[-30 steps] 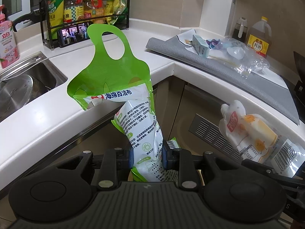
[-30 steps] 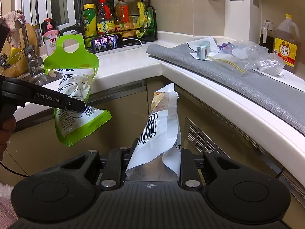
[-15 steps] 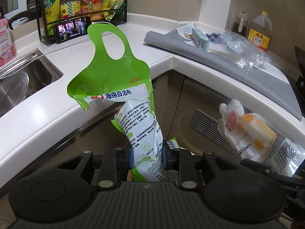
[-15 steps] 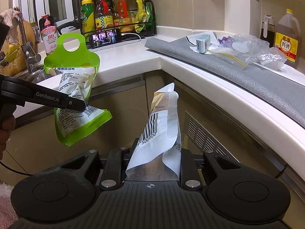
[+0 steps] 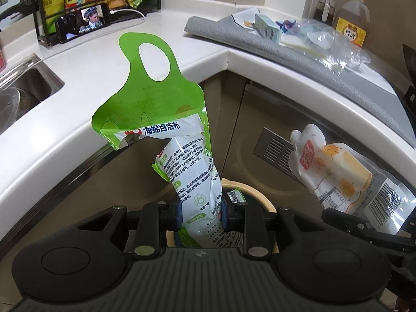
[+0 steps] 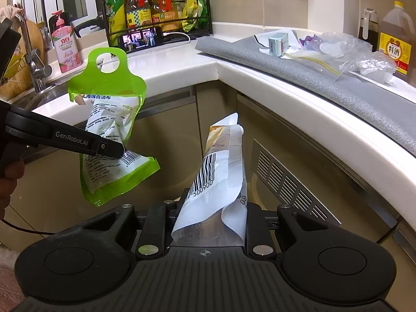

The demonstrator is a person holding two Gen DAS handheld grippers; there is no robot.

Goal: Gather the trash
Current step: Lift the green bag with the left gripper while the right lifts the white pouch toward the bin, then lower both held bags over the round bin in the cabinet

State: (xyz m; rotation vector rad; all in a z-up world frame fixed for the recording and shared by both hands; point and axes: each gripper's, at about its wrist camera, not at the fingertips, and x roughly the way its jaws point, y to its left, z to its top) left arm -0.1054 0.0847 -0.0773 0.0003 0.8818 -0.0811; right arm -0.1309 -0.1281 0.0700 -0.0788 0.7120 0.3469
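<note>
Hidden: a round bin [image 5: 262, 195] with a pale rim shows only in part at the centre bottom of the left wrist view, behind the left gripper [image 5: 200, 212]; its inside is hard to make out.
Cut off: the sink [image 5: 23, 88] at the left edge; the person's hand [image 6: 9, 182] at the left edge of the right wrist view.
Left gripper: tilted downward, jaws clamped on the green sponge packet [image 5: 166, 119], which stands up in front of the counter edge [image 5: 65, 140].
Right gripper [image 6: 210, 214]: tilted downward, jaws closed on the white spouted pouch [image 6: 221, 171], at centre frame.
Remaining trash: clear plastic wrappers [image 6: 345, 52] and a small box [image 6: 278, 44] on the grey mat [image 6: 325, 83], upper right.
</note>
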